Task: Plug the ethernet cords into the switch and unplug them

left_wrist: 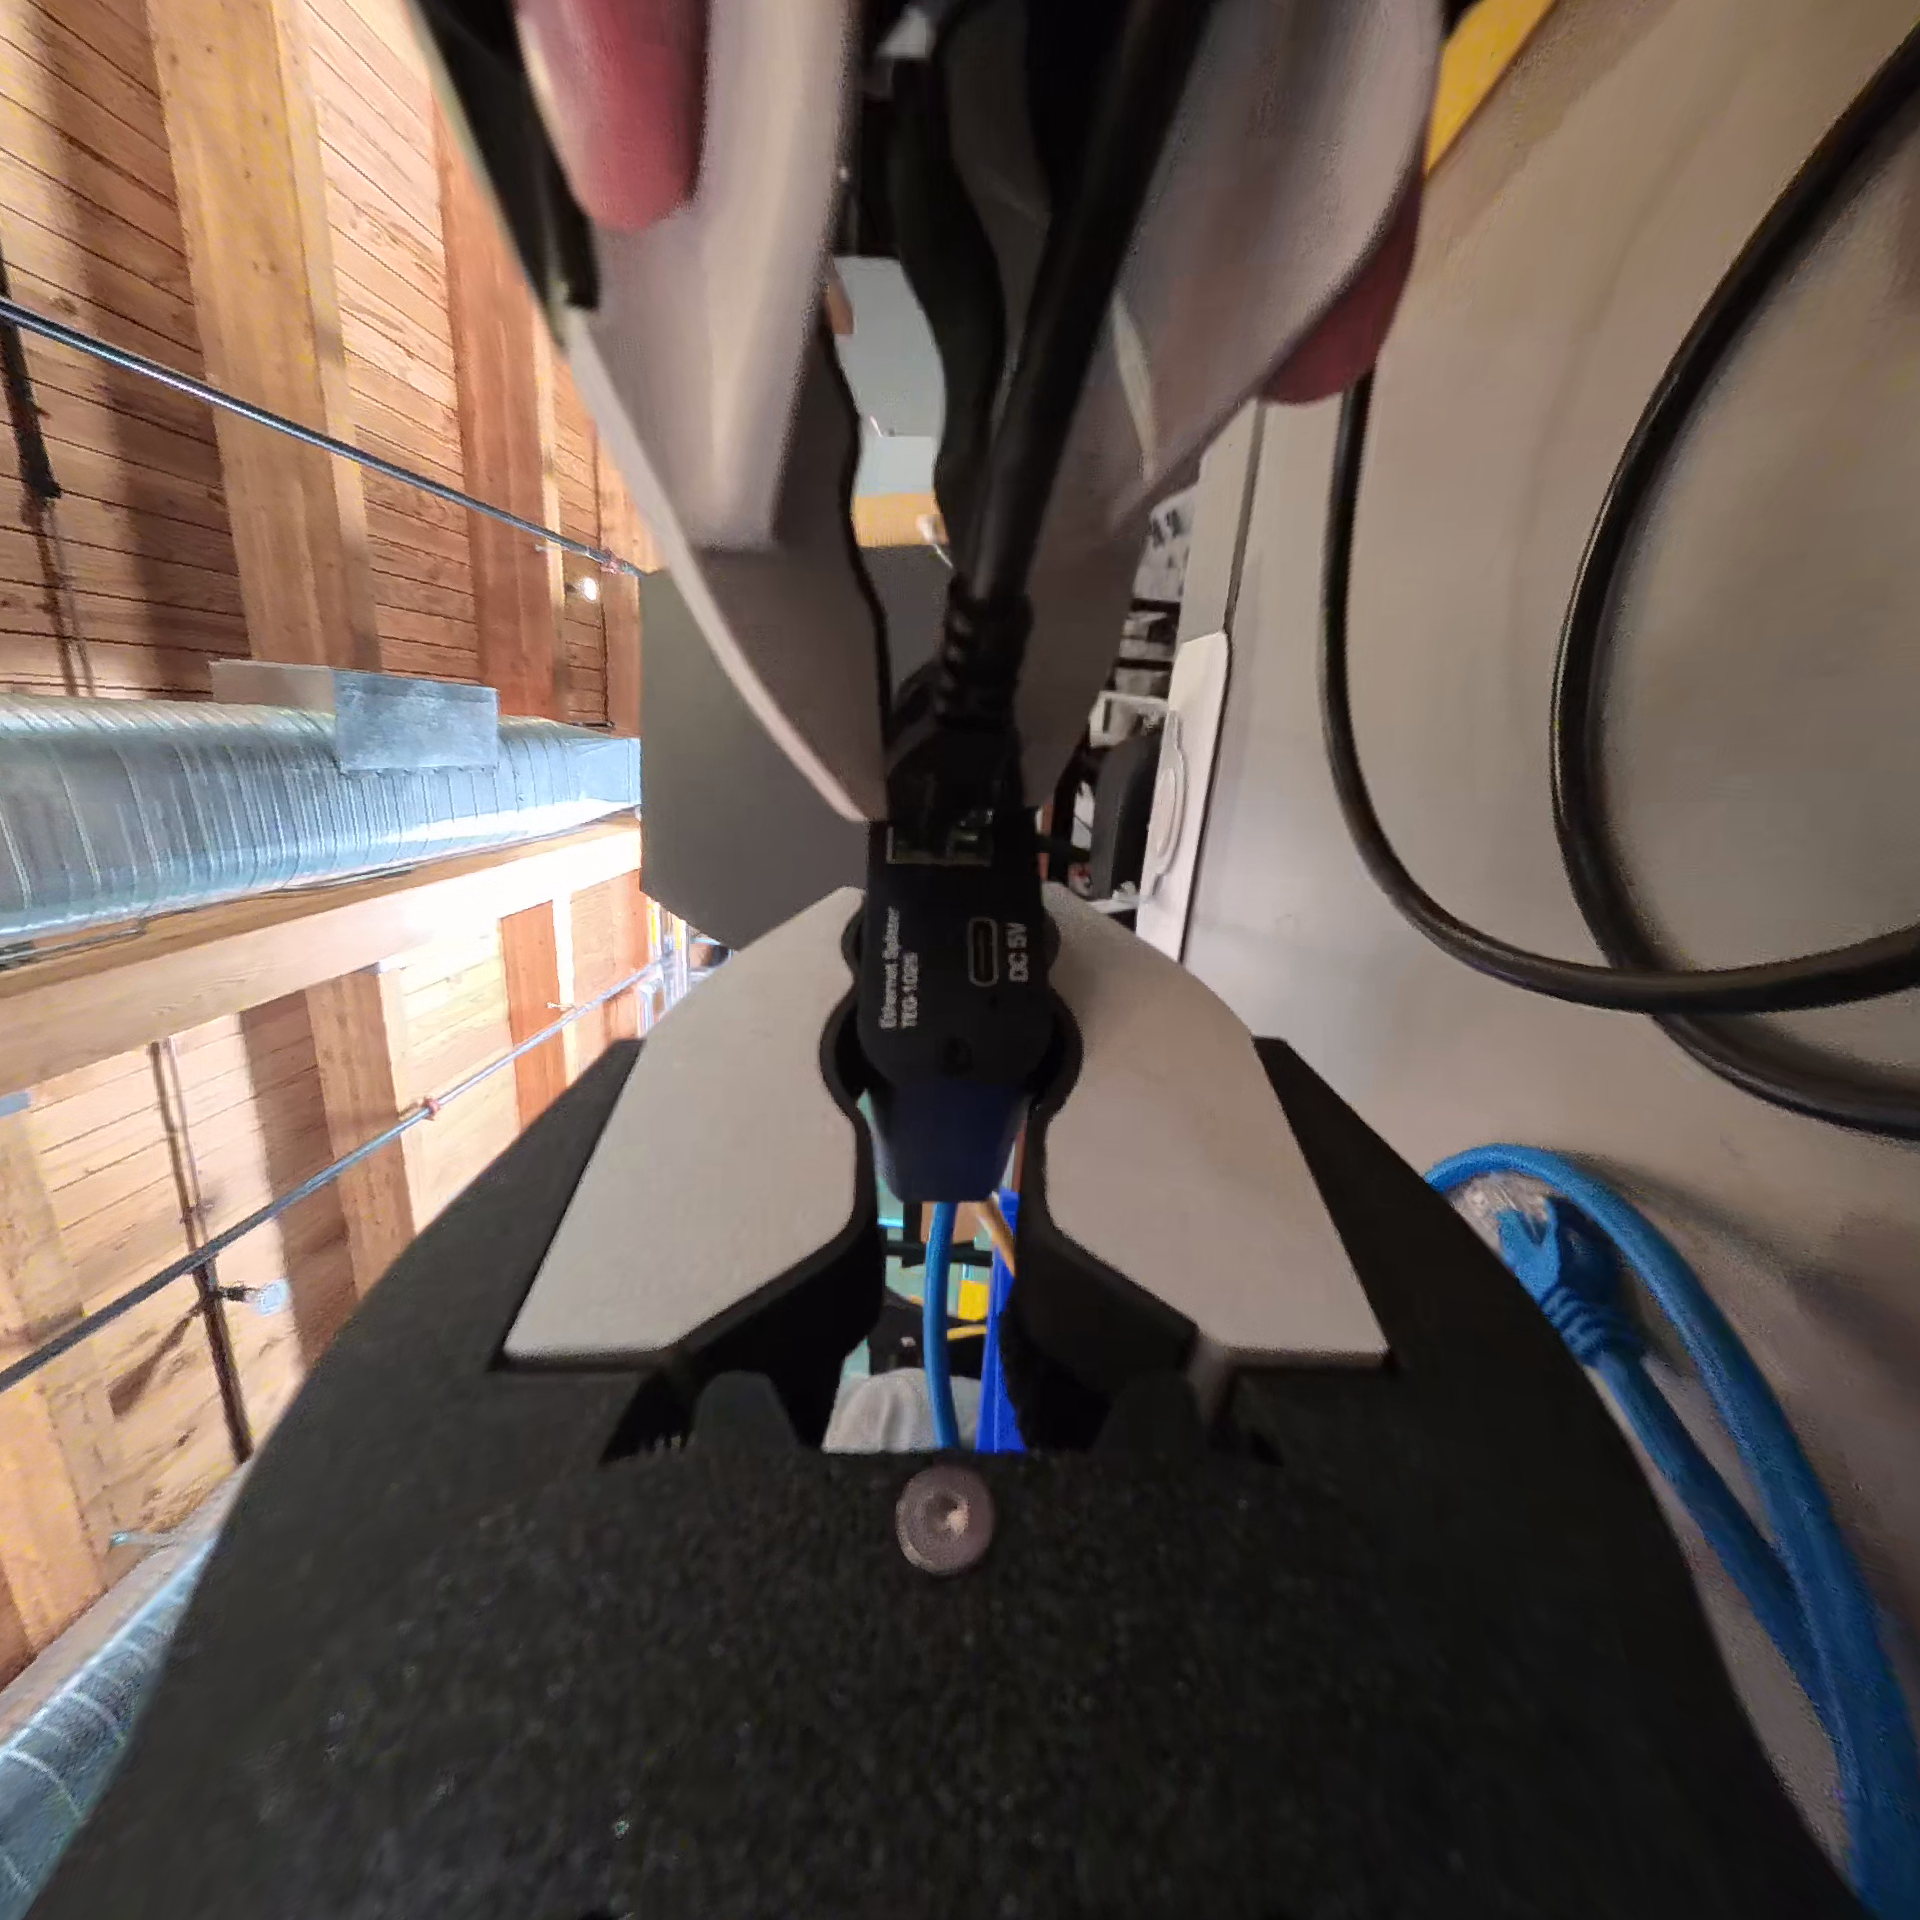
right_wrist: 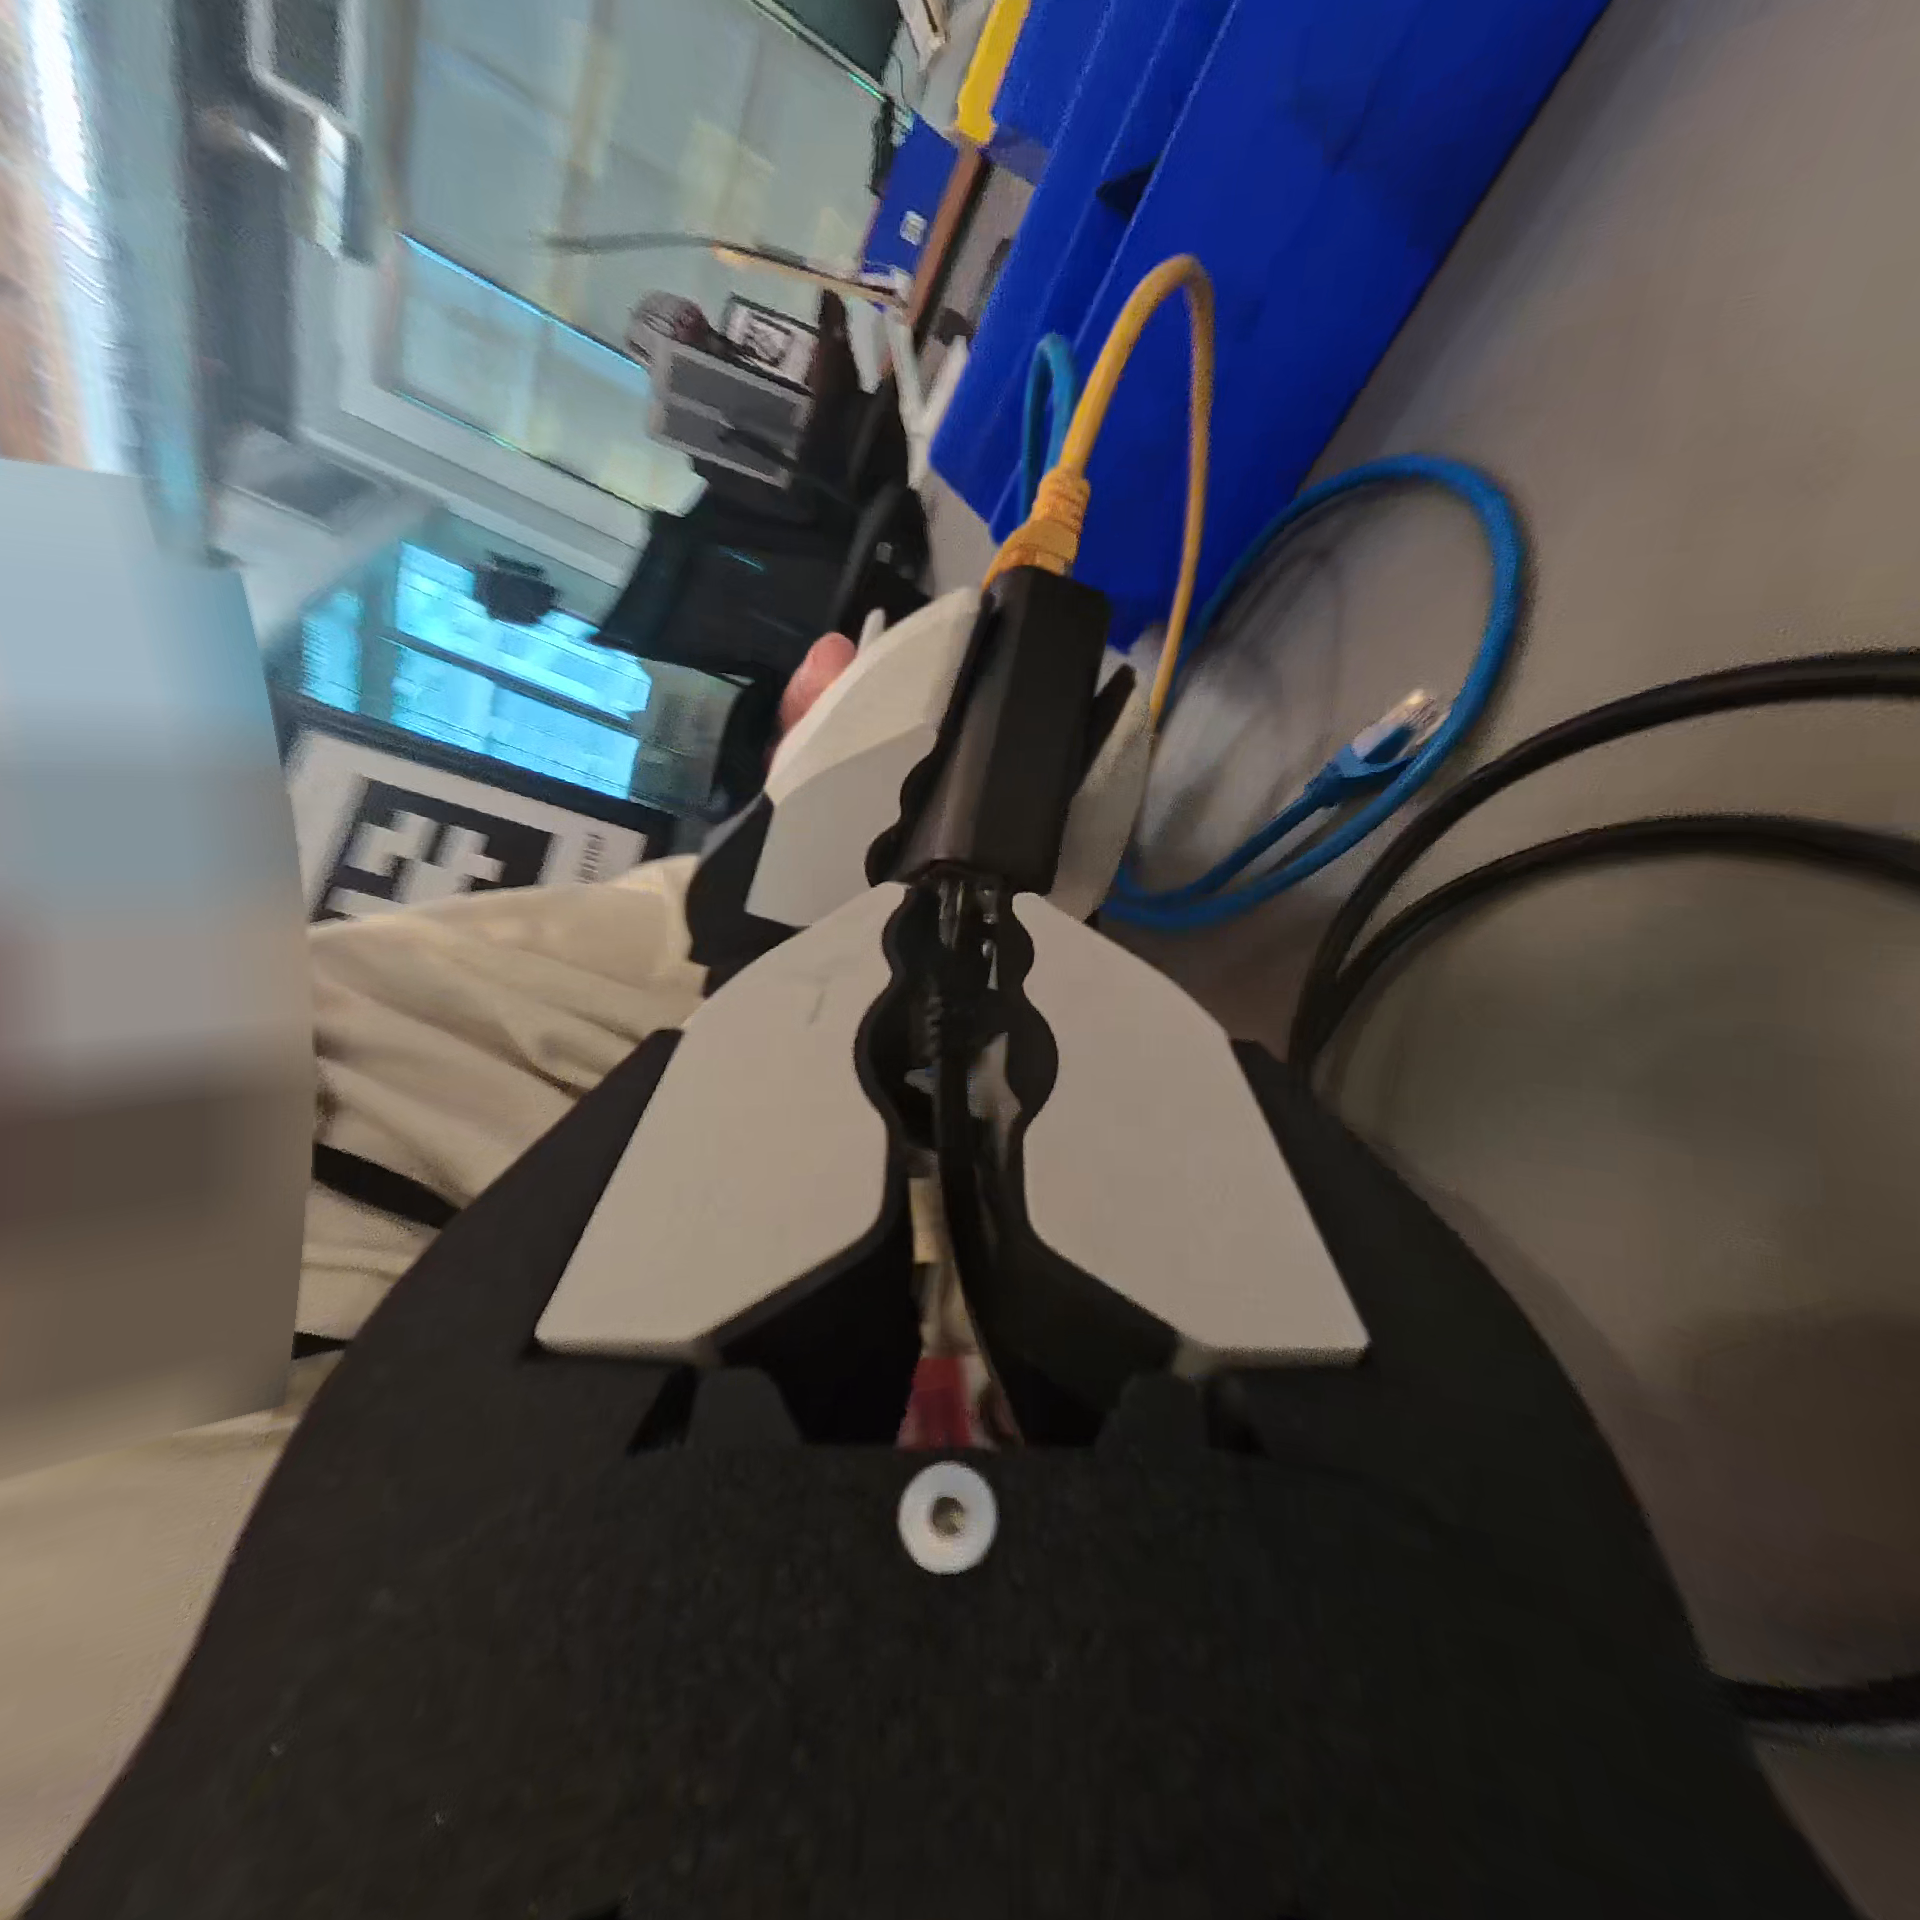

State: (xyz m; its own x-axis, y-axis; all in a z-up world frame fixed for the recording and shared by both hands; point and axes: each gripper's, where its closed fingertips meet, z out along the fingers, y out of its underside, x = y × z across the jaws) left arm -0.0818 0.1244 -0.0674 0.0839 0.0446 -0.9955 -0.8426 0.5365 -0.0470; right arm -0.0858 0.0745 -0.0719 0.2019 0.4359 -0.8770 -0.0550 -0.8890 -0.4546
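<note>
- The left gripper [left_wrist: 951, 997] is closed around the switch [left_wrist: 951, 977], a small black box, pinching its two long sides. That grip leaves both ends of the box free for plugs and keeps it steady against a push or pull.
- The switch is held up in the air, clear of the grey table [left_wrist: 1714, 727], so neither end is blocked by the surface.
- The right gripper [right_wrist: 961, 935] is clamped on the plug of the black cord [right_wrist: 971, 956], right at the near end of the switch. Gripping at the plug rather than farther back along the cord gives a stiff, straight line into the port.
- In the left wrist view the black plug sits in or at the port; whether it is fully seated I cannot tell. By my reading, this is the moment of pushing in or drawing out.
- The two grippers face each other along one line, tips almost touching, so the force runs along the plug instead of bending it.
- A yellow cord [right_wrist: 1143, 353] is plugged into the far end of the switch and loops back towards the table.
- A blue cord [right_wrist: 1455, 665] lies coiled on the table beside blue bins [right_wrist: 1247, 260], its plug free, probably awaiting its turn.
- The slack of the black cord loops across the table near its edge.
</note>
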